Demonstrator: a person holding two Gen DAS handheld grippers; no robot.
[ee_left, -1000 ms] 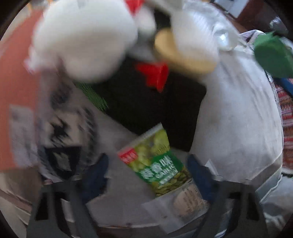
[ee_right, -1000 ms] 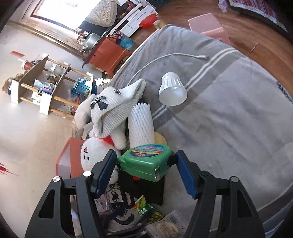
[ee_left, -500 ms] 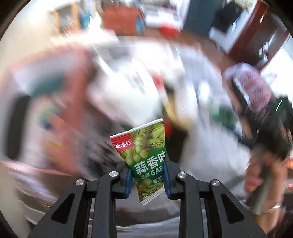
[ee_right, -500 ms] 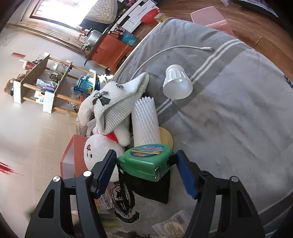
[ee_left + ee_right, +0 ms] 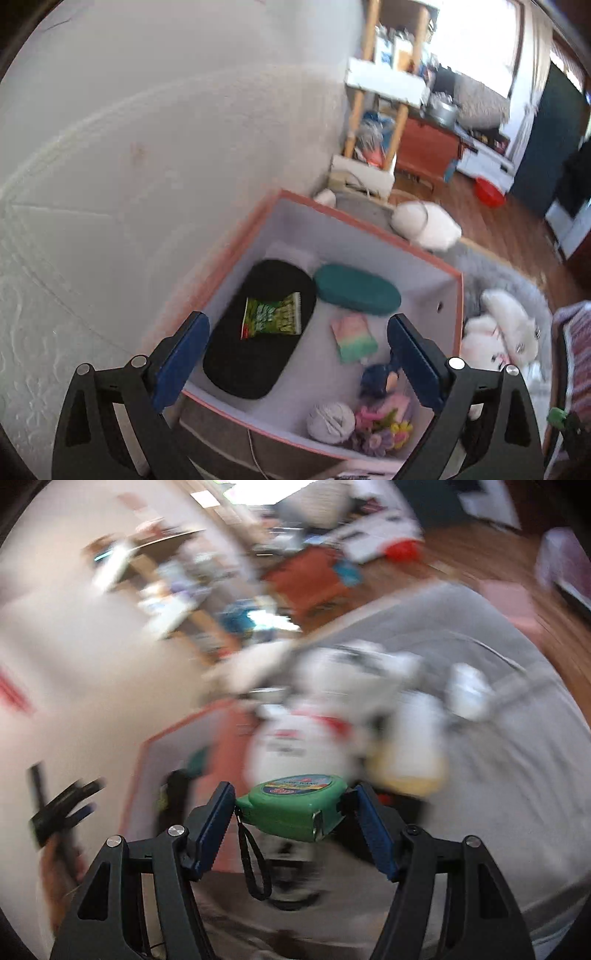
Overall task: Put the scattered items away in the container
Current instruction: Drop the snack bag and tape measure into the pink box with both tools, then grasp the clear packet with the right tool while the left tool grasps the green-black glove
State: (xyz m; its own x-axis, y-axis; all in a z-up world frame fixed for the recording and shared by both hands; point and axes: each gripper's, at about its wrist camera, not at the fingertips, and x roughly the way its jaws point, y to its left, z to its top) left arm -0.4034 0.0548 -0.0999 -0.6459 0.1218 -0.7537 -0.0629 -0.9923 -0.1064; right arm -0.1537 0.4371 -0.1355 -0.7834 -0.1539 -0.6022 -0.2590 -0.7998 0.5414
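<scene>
Snack packet [image 5: 271, 318] lies in the box [image 5: 369, 226] beneath your empty, opening left tongs [image 5: 297, 354]. Right tongs [image 5: 293, 825] grip the tape measure [image 5: 295, 806]; carry it over the box's bed-side edge and release.

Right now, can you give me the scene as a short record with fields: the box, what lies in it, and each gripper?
box: pink-rimmed box, open at the top, beside the white wall
in the box: green snack packet lying on a black case; teal case; small pink and green packet
left gripper: over the box, jaws opening, nothing between them
right gripper: shut on the green tape measure, its black strap hanging down
outside the box: white plush toy
</scene>
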